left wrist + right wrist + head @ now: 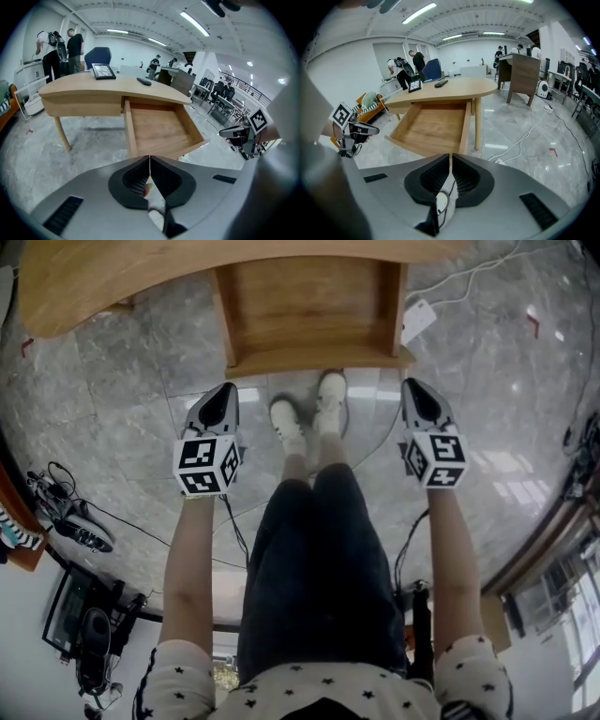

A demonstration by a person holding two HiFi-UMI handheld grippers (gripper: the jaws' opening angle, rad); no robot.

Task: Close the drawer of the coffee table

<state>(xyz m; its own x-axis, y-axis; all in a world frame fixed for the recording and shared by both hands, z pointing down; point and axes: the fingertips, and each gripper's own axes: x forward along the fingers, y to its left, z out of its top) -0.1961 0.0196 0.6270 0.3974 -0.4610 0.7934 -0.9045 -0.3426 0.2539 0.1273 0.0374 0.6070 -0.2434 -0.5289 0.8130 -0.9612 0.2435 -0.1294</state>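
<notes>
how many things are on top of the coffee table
2: a dark framed tablet near the far edge, a dark remote-like bar to its right in the left gripper view. None look hidden.

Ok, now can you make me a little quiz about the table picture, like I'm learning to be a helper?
1. True or false: the drawer is pulled out of the coffee table.
2. What is inside the drawer? A) a ball B) nothing C) a shoe
3. Fill in: the left tongs and the right tongs are both ____ (open or shut).
Key: 1 true; 2 B; 3 shut.
</notes>
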